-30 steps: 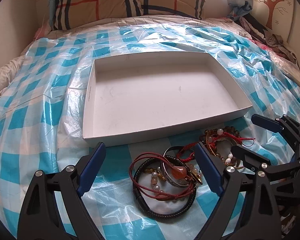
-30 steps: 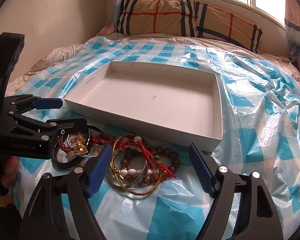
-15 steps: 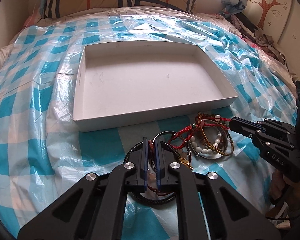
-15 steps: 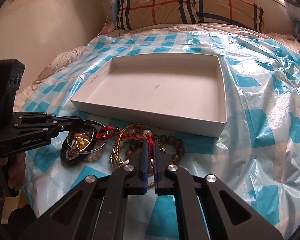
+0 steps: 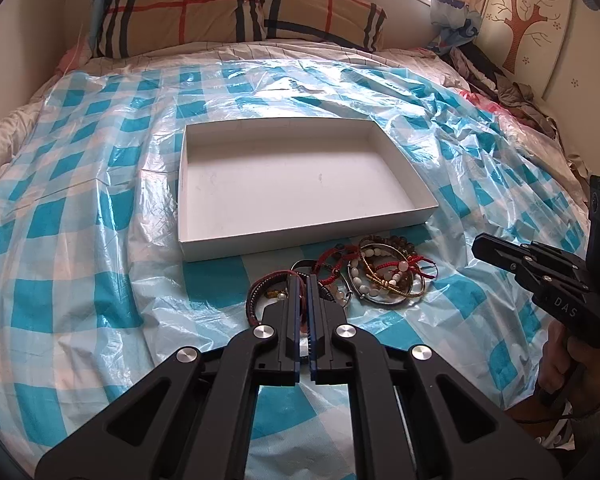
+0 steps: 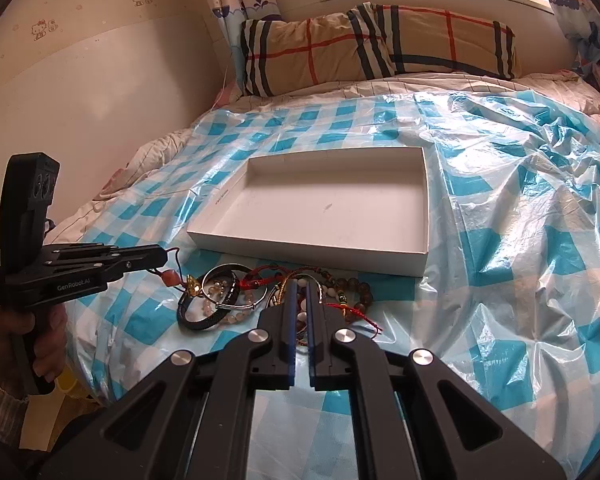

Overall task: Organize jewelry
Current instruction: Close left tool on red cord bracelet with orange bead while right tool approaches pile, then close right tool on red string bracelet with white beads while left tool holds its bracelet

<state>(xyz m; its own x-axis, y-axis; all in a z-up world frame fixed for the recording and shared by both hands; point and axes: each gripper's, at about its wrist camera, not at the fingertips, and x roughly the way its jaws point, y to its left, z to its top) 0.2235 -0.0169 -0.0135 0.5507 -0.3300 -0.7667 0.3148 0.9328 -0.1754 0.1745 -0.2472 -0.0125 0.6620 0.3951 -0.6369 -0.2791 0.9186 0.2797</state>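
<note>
We see the jewelry pile [image 5: 364, 276] lying on the blue-checked plastic sheet [image 5: 80, 264], just in front of the shallow white box [image 5: 300, 240], which holds nothing. Our left gripper [image 5: 303, 280] pinches a red cord [image 6: 171, 258] with a pendant; our right gripper [image 6: 299, 285] is pressed together over the bracelets, its catch unclear.

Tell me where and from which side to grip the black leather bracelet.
Grip the black leather bracelet on its near arc, coming from above on the side away from the white box; that stretch lies bare on the checked sheet, while beads and a silver bangle crowd its far side.
</note>
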